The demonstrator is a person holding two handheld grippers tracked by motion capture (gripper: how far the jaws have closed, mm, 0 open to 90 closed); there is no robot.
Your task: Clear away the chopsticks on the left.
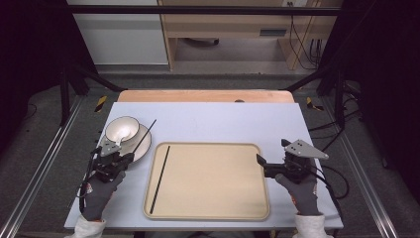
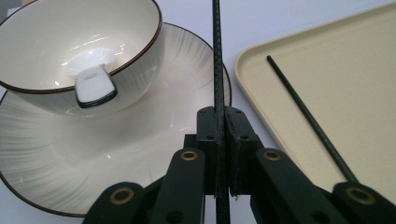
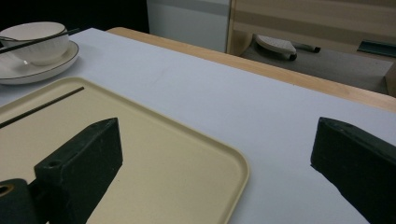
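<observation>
The left gripper (image 2: 219, 135) clamps a black chopstick (image 2: 216, 56) just beyond the plate (image 2: 196, 60) and bowl (image 2: 135, 42), a second chopstick (image 2: 308, 116) lies on the tray (image 2: 355, 60) beside it, while the right gripper (image 3: 215, 154) gapes empty at the tray's edge; no writing is legible.

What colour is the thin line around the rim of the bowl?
Dark brown, on a cream-white bowl; the left gripper view shows it best.

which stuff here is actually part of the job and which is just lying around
In the job: chopstick clamped in the left gripper; second chopstick already on the tray.
Lying about: bowl with spoon, plate, open right gripper.
</observation>
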